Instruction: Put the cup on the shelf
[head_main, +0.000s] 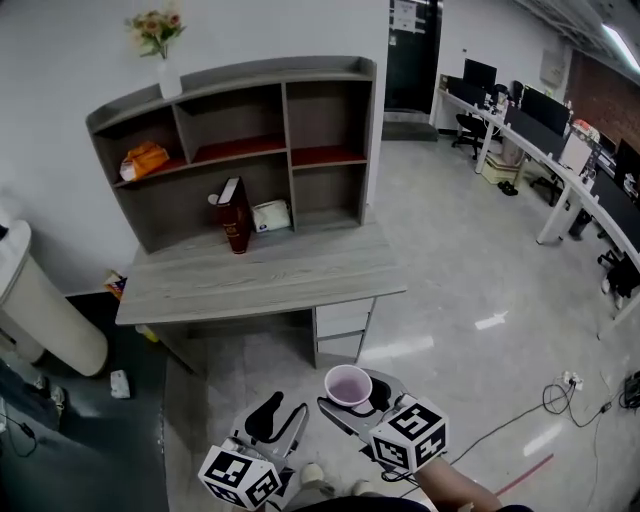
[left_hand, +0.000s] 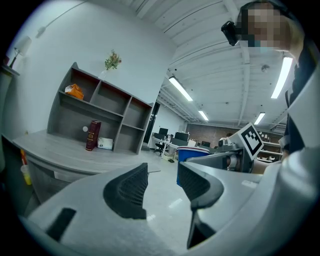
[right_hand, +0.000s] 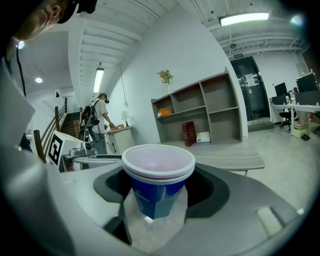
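Note:
A blue cup (head_main: 348, 385) with a white inside and rim stands upright between the jaws of my right gripper (head_main: 352, 396), which is shut on it, low over the floor in front of the desk. In the right gripper view the cup (right_hand: 155, 197) fills the middle, with the black pads of that gripper (right_hand: 159, 181) against both sides. My left gripper (head_main: 283, 418) is beside it on the left, open with nothing between its fingers (left_hand: 127, 190). The grey shelf unit (head_main: 240, 150) stands on the desk (head_main: 260, 275), well ahead of both grippers.
On the shelf are a red book (head_main: 235, 215), a white box (head_main: 271, 215) and an orange packet (head_main: 145, 160); a vase of flowers (head_main: 158, 35) is on top. A white cylinder (head_main: 40, 310) stands left, office desks and chairs (head_main: 540, 130) right, cables (head_main: 560, 395) on the floor.

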